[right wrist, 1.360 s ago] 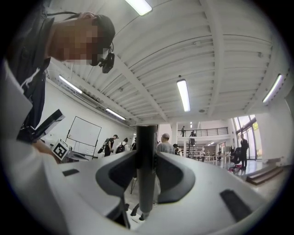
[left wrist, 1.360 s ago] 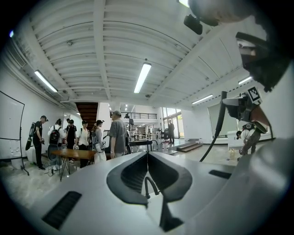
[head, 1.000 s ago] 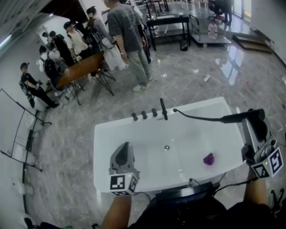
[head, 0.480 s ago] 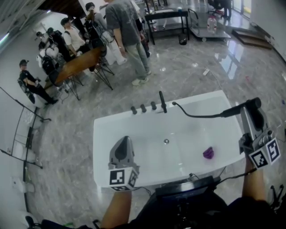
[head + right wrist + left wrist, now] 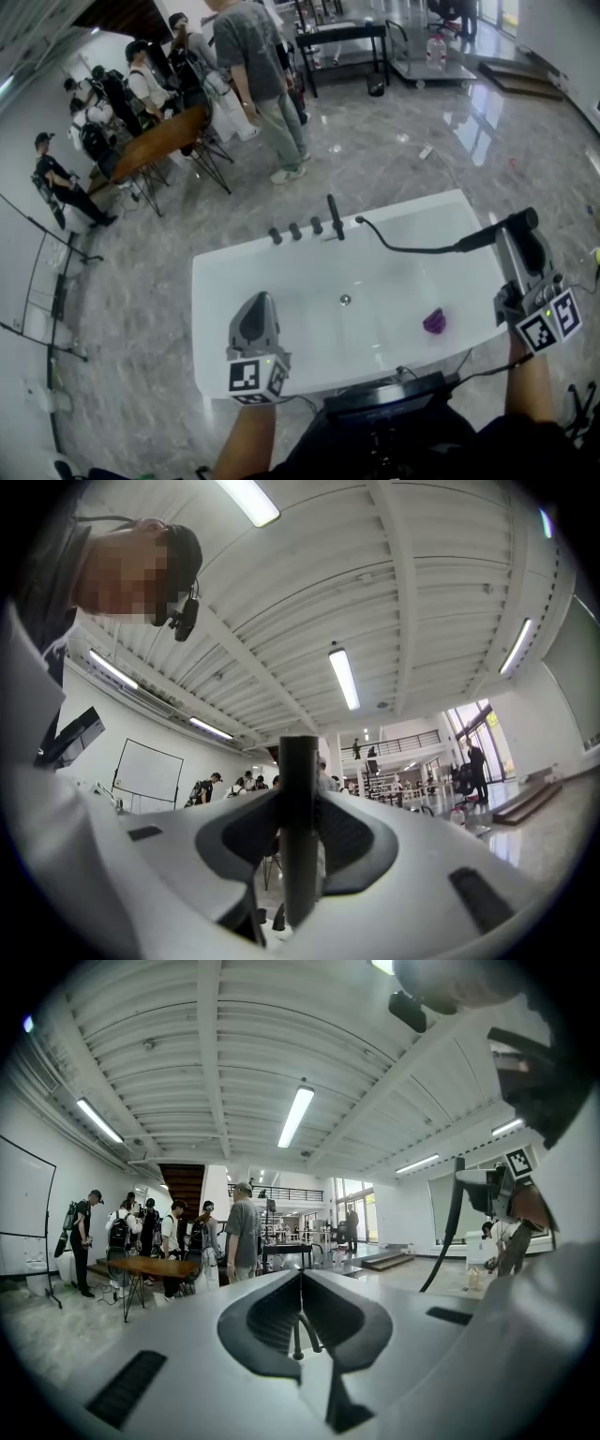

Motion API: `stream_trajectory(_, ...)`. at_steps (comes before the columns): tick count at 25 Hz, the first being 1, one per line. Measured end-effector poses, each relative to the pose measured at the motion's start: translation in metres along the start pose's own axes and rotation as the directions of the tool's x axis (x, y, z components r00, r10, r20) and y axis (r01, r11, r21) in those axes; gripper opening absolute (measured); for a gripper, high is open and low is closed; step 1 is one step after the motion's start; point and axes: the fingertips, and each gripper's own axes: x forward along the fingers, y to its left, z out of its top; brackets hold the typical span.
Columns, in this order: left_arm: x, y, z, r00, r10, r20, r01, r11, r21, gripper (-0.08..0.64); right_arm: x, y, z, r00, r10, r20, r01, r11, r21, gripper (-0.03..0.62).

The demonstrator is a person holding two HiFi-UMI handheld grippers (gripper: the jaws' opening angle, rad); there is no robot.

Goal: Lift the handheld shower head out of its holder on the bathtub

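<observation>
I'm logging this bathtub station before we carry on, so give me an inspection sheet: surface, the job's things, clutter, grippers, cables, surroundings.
Surface: white bathtub, with the drain in its floor.
Job's things: handheld shower head out of its holder, held at the tub's right end; black tap handles on the far rim.
Clutter: small purple object lying in the tub.
Grippers: left gripper jaws together, nothing between them, above the tub's near left; right gripper jaws clamped on the shower head's handle.
Cables: dark hose runs from the far rim to the shower head; thin cable by the near rim.
Surroundings: glossy stone floor; people around a wooden table.
</observation>
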Motion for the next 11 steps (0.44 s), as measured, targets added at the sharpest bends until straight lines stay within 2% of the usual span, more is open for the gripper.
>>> stream_trajectory(11,0.005,-0.014,0.005,1.000,-0.014,-0.011,0.014,1.000,-0.019,0.015,-0.007,-0.007,0.012,1.000,-0.009,-0.026,0.008,1.000,-0.016,0.140)
